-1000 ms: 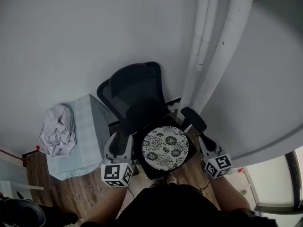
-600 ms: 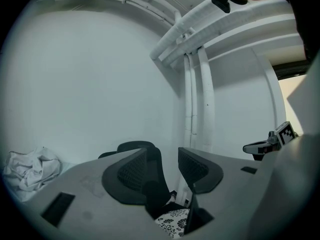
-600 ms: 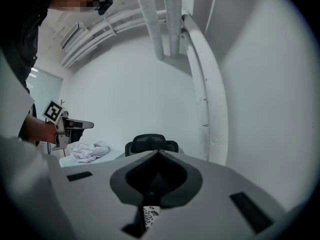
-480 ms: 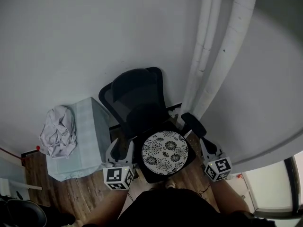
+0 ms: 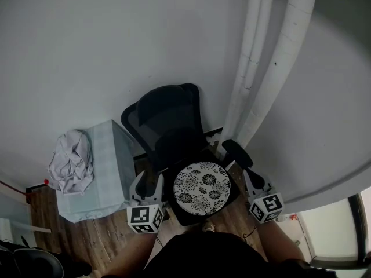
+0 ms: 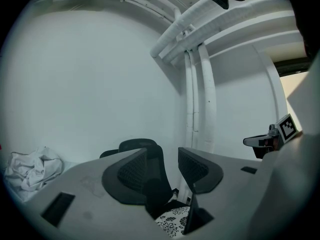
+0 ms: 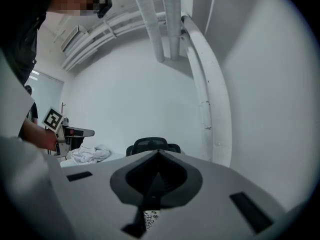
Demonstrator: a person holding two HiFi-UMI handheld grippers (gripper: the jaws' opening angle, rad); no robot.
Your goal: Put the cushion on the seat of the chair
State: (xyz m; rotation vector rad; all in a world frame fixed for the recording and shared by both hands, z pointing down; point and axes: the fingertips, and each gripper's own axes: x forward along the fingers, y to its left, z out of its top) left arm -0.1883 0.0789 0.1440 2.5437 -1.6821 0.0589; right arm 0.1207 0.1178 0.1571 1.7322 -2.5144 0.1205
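A black office chair (image 5: 168, 117) stands against the white wall. The round cushion (image 5: 202, 187), white with black flowers, lies flat on its seat. My left gripper (image 5: 146, 183) hangs just left of the seat, open, with nothing between its fingers. In the left gripper view the left gripper (image 6: 162, 154) frames the chair back (image 6: 137, 146), and the cushion (image 6: 172, 219) shows below. My right gripper (image 5: 247, 174) is by the seat's right side, near the armrest (image 5: 237, 149), shut on nothing. The pads of the right gripper (image 7: 159, 154) meet in the right gripper view.
A pale blue box (image 5: 110, 167) with a crumpled white cloth (image 5: 71, 161) on top stands left of the chair. Thick white pipes (image 5: 255, 68) run up the wall to the right of the chair. The floor (image 5: 87, 236) is wood.
The head view has shifted a little, so the chair and cushion sit slightly lower and further right. Both grippers stay beside the seat; the cushion has not moved on it.
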